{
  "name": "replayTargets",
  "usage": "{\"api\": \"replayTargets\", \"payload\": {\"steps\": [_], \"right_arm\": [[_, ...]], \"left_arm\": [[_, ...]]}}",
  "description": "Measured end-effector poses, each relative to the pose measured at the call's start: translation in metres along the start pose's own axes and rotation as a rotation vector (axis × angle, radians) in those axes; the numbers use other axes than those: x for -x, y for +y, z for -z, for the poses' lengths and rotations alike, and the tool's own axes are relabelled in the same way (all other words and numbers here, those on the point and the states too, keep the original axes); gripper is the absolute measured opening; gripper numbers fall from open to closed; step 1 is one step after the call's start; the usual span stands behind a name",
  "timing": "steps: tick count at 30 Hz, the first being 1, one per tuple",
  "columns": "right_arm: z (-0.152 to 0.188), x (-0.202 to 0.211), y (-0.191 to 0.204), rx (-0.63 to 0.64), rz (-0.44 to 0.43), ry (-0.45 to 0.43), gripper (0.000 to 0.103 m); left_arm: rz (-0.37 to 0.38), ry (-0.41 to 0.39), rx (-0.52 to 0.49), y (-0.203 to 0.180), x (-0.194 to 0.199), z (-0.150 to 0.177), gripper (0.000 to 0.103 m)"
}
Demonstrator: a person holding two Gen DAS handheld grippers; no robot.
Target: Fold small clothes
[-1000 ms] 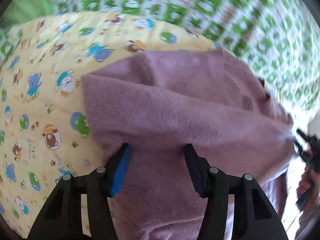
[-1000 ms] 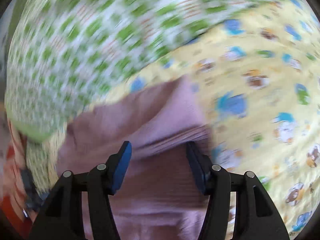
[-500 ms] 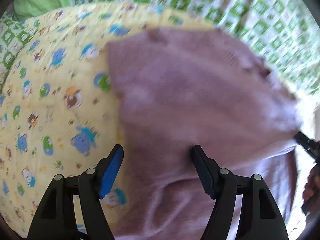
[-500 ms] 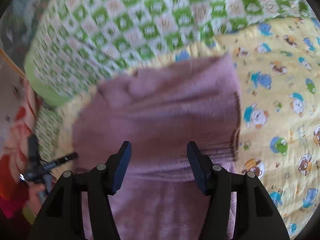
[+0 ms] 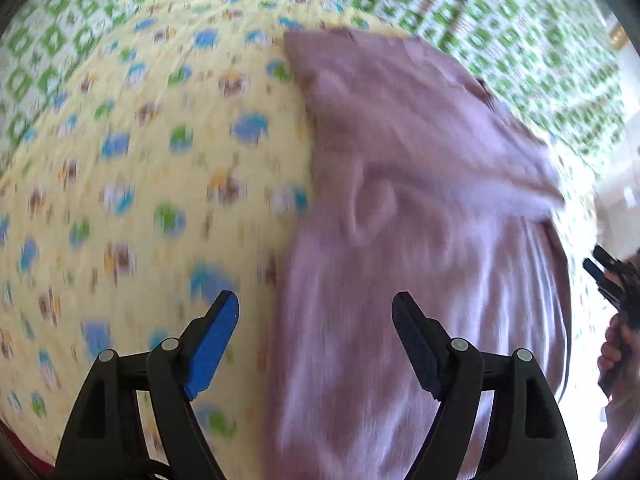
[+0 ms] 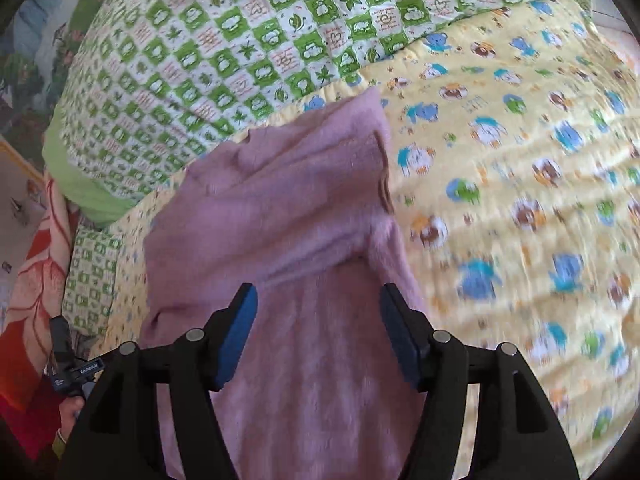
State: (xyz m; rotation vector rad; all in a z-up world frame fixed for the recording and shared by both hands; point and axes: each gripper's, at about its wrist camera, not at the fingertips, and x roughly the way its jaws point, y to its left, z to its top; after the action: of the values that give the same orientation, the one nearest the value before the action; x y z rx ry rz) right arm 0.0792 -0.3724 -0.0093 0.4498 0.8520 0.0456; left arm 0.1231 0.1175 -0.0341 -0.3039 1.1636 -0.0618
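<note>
Left gripper (image 5: 316, 312): jaws opening, gripping nothing, hovering over sweater edge.
Right gripper (image 6: 318, 300): jaws opening, unclamped, hovering above sweater.
Sweater (image 6: 280, 216): lying folded on yellow blanket (image 6: 520, 184).

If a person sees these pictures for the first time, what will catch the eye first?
First, the mauve knitted garment, partly folded, lying on the yellow cartoon-animal blanket. Next, the green checked quilt behind it. Close to each camera, the left hand-held gripper and right hand-held gripper are opening, gripping nothing.
</note>
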Motion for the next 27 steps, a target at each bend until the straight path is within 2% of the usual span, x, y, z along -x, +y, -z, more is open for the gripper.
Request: {"api": "replayTargets", "payload": {"steps": [6,14,17,22,27], "right_arm": [[0.063,0.031,-0.010,-0.017,0.007,0.049,0.065],[0.143,0.078,-0.022,-0.061,0.008,0.035,0.065],[0.165,0.089,-0.029,-0.086,0.018,0.029,0.065],[0.189,0.101,-0.040,-0.117,0.026,0.024,0.065],[0.202,0.100,-0.044,-0.133,-0.005,0.036,0.065]], "left_arm": [[0.061,0.080,0.010,0.014,0.012,0.080,0.080],[0.117,0.154,0.019,0.016,0.013,0.159,0.080],[0.166,0.167,0.041,0.012,0.011,0.175,0.081],[0.185,0.158,0.058,0.010,0.007,0.183,0.081],[0.242,0.141,0.129,0.018,0.002,0.176,0.081]]}}
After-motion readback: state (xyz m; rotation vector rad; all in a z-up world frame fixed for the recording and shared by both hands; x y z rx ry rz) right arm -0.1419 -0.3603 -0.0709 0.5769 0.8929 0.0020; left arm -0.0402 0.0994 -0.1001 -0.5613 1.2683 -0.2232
